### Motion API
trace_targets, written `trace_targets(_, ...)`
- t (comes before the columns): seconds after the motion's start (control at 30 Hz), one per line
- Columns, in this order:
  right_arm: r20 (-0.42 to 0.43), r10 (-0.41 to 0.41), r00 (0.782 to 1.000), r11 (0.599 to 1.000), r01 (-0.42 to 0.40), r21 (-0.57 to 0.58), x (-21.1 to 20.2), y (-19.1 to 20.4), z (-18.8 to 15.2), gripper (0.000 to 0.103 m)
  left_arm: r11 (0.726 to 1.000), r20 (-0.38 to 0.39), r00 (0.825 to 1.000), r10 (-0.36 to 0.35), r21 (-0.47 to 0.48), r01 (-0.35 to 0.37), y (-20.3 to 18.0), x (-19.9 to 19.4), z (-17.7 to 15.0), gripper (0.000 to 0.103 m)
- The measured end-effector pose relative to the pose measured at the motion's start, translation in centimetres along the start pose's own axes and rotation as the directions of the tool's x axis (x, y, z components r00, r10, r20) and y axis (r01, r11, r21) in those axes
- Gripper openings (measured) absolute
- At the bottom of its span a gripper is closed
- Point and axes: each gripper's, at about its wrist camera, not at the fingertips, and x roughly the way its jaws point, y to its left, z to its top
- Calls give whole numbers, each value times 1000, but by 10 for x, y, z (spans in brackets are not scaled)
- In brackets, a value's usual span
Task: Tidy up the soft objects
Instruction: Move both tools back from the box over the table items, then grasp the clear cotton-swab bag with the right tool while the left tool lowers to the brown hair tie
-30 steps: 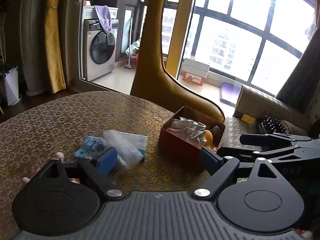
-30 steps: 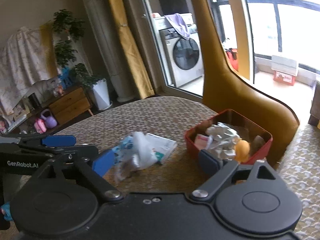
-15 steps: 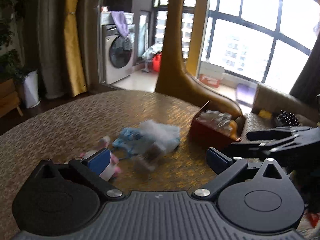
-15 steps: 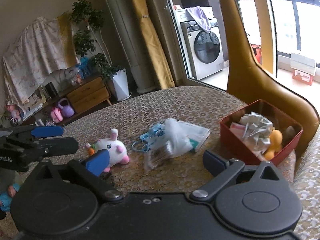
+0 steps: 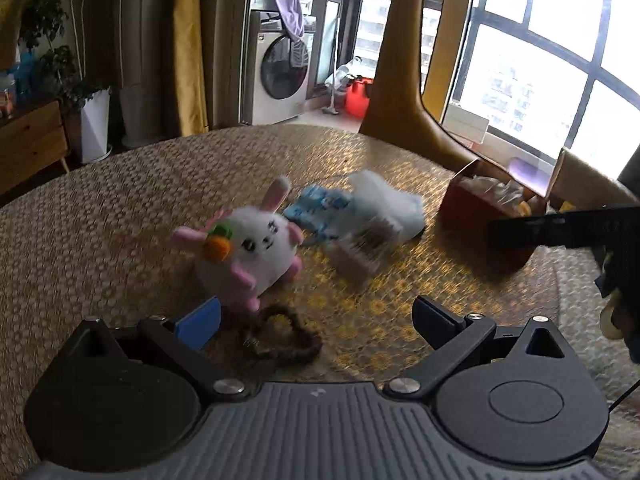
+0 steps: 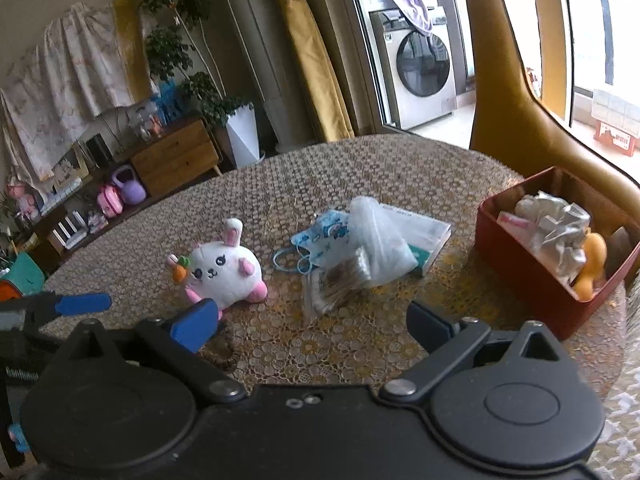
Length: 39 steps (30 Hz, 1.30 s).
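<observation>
A white and pink plush bunny (image 5: 256, 248) with a small carrot lies on the patterned table (image 5: 100, 216); it also shows in the right wrist view (image 6: 224, 268). A brown hair tie (image 5: 280, 340) lies in front of it. A blue face mask (image 6: 320, 236), a clear plastic bag (image 6: 380, 236) and a small packet (image 6: 340, 280) lie in the middle. A red box (image 6: 532, 276) at the right holds several soft items. My left gripper (image 5: 316, 320) is open and empty above the hair tie. My right gripper (image 6: 308, 324) is open and empty.
A tall yellow giraffe figure (image 6: 504, 112) stands behind the table. A white pack (image 6: 428, 232) lies under the plastic bag. The left gripper's fingers (image 6: 80, 304) show at the left edge of the right wrist view. The right gripper shows as a dark bar (image 5: 560, 228) near the red box (image 5: 480, 208).
Both grippers have pulled back and to the left. The bunny and the hair tie have come into view. Both grippers stay open and empty.
</observation>
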Motion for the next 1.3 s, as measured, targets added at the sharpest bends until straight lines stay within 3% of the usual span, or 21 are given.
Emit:
trace_targets(0.23,-46,-19,999,1000,19,6,40,5,-1,101,1000,10,1000,13,-9,-13,6,20,-18,103)
trace_targets(0.67,-112,-83,990,994,90,59,116,8,5,96,999,-39,998,45,-28,-46,14,70,-39,103)
trace_targets(1.17,-162,-137,977,953,175,247,166,-13,6,74,996,-35,997,74,-50,-76,21,99,-43,101)
trace_targets(1.3,-163,-160,974,949,197,246,170,-13,7,67,996,-38,996,82,-41,-84,19,105,-43,89)
